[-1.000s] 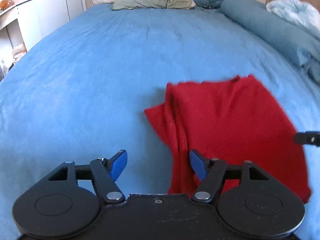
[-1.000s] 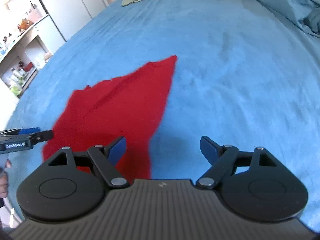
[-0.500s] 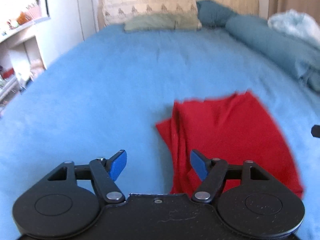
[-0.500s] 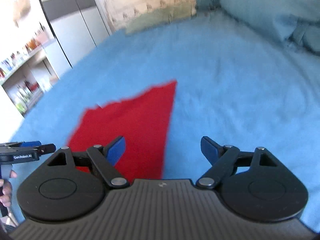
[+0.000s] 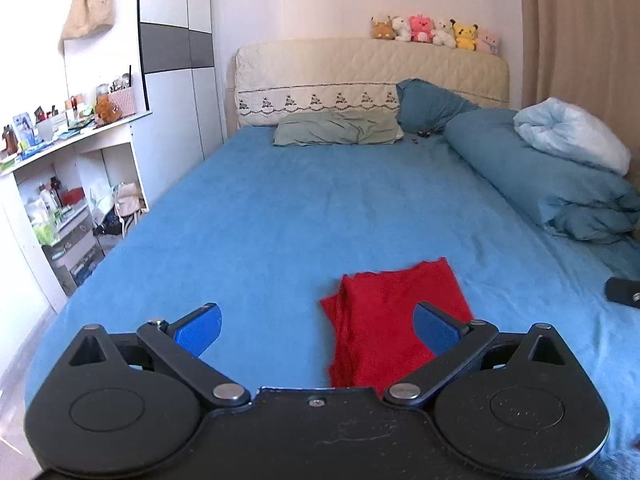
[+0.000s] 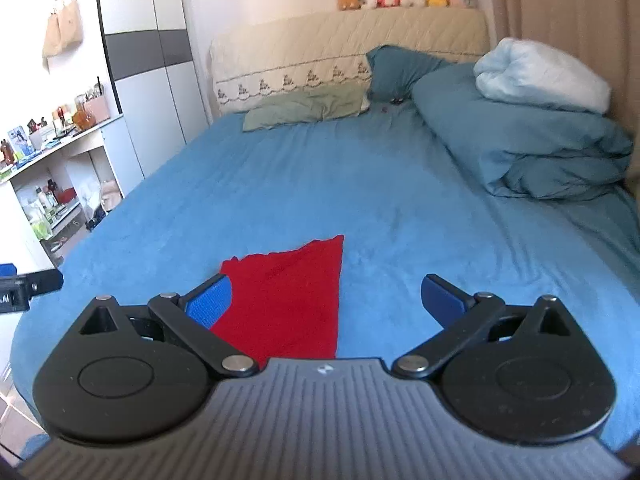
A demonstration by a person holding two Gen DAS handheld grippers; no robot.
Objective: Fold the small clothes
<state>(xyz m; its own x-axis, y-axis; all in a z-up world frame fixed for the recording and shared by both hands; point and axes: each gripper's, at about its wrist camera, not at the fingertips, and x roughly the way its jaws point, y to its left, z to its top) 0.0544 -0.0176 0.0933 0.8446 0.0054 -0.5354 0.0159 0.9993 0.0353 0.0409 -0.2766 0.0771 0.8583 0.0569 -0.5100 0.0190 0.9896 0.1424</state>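
on the blue bed (image 5: 280, 220) lies a folded red garment (image 5: 392, 320).

Folded red cloth (image 5: 394, 320) flat on blue bedsheet (image 5: 280, 220) near the foot; rolled teal duvet (image 5: 540, 176) along right, green pillow (image 5: 340, 128) at headboard.

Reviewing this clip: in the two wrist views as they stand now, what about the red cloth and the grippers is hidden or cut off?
- Red cloth: in the left wrist view the gripper body covers its near edge, so the fold's full outline is unknown.
- Same cloth in the right wrist view: near edge and left part sit behind that gripper's body and blue fingers.
- Right gripper in the left wrist view: cut off by the picture's edge.
- Shelf items: too small to identify.
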